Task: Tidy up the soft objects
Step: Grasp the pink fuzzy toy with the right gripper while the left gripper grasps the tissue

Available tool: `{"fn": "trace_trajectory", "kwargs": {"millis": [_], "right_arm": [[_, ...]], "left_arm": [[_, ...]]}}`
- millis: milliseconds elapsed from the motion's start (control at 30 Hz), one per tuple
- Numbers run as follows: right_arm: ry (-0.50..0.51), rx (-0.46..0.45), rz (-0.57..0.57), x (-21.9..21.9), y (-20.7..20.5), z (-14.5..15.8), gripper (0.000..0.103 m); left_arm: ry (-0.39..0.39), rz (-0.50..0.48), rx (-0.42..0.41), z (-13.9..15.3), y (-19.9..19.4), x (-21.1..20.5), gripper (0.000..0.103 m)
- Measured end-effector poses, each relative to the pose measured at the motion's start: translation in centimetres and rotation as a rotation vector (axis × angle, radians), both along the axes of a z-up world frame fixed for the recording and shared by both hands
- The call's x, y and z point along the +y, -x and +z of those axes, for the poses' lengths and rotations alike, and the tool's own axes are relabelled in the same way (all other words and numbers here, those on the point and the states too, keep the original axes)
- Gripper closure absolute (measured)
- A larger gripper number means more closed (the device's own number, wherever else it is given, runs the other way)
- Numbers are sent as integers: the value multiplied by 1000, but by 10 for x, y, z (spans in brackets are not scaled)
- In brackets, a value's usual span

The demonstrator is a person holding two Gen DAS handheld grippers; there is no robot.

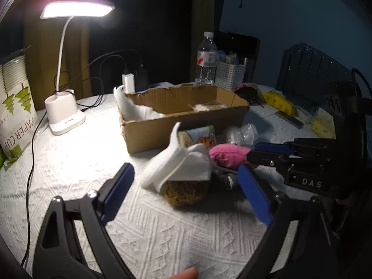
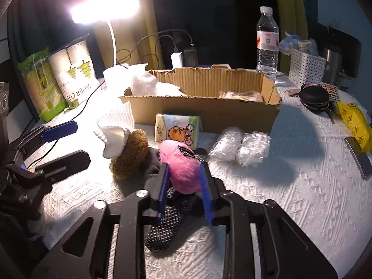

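Note:
A pink plush toy (image 2: 181, 165) lies on the white tablecloth over a dark dotted sock (image 2: 169, 220). My right gripper (image 2: 183, 174) is shut on the pink plush; in the left wrist view it (image 1: 253, 154) comes in from the right, gripping the plush (image 1: 227, 154). My left gripper (image 1: 186, 174) is open, its fingers either side of a white folded cloth (image 1: 176, 165) lying on a brown fuzzy ball (image 1: 183, 193). The cardboard box (image 2: 204, 114) behind holds a white cloth (image 2: 148, 83). A tissue pack (image 2: 177, 131) and two bubble-wrap rolls (image 2: 240, 145) lie before it.
A lit desk lamp (image 1: 65, 116) with cables stands at the back left by paper cup packs (image 1: 16, 116). A water bottle (image 2: 267, 44), white basket (image 2: 307, 66), black case (image 2: 313, 97) and yellow packet (image 2: 353, 121) stand at the right.

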State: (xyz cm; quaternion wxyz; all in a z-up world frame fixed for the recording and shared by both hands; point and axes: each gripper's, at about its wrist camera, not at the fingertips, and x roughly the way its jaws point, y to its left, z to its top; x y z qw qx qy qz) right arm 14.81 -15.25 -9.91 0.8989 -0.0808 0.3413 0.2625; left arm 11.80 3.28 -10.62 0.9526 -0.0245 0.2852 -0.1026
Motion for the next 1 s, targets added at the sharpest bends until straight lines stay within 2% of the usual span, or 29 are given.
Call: {"fn": "trace_trajectory", "kwargs": {"millis": [133,367,500,600,667,700,733,1000], "right_arm": [[-12,-1,7,-9,0,-2,84],[-61,31,2,-26,-7,-5,84],[-75,44,18,-24,-11,-7,82],[-70,57,27,-18,-14,-10,72],[-72,71,33,-13,-17,-14,60],[-68,76,35,-11,-18,-15,57],[-61,79,36,-8,-19,-17,53],[-43,96,21,-2,-25,-22,53]], "left_arm": [[-11,25,51,-8,-15,-6,11],[-31,71,82,-18,-34,-6,11],[-8,79,102,-22,-40,-2,12],[13,79,94,-21,-41,2,12],[23,77,87,-20,-41,3,12],[30,78,85,-20,-41,5,17],[39,78,86,-21,-41,7,27],[103,69,106,-25,-46,15,64]]}}
